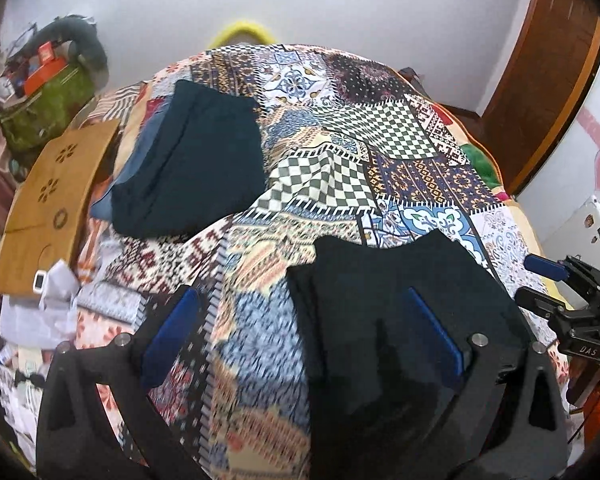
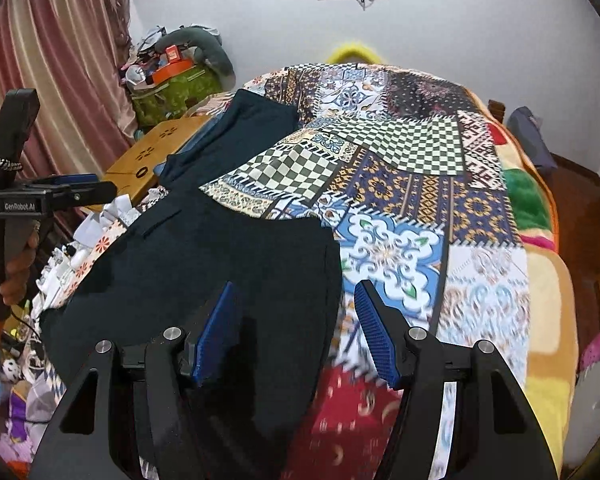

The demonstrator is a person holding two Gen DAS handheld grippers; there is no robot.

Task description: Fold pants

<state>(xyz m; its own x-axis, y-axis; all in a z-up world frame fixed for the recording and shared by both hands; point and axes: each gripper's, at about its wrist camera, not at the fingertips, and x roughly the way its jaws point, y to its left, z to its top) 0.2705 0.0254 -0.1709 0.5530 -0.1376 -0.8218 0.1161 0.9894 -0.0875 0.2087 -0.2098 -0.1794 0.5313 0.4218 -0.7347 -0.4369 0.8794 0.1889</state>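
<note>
One pair of dark, matte pants [image 2: 204, 256] lies flat on a patchwork bedspread [image 2: 412, 184] of checks and tiles, just ahead of both grippers. The left gripper [image 1: 304, 320] and the right gripper [image 2: 296, 320] each stand wide apart and empty, with two ribbed blue pads [image 2: 374, 332] on black frames.

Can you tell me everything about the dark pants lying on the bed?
The dark, navy-black fabric pants lie spread out, not yet folded, on the colourful patchwork bedspread. They look soft and matte, with a slit pocket near the top. One end reaches the far left of the bed. Nothing grips them.
</note>
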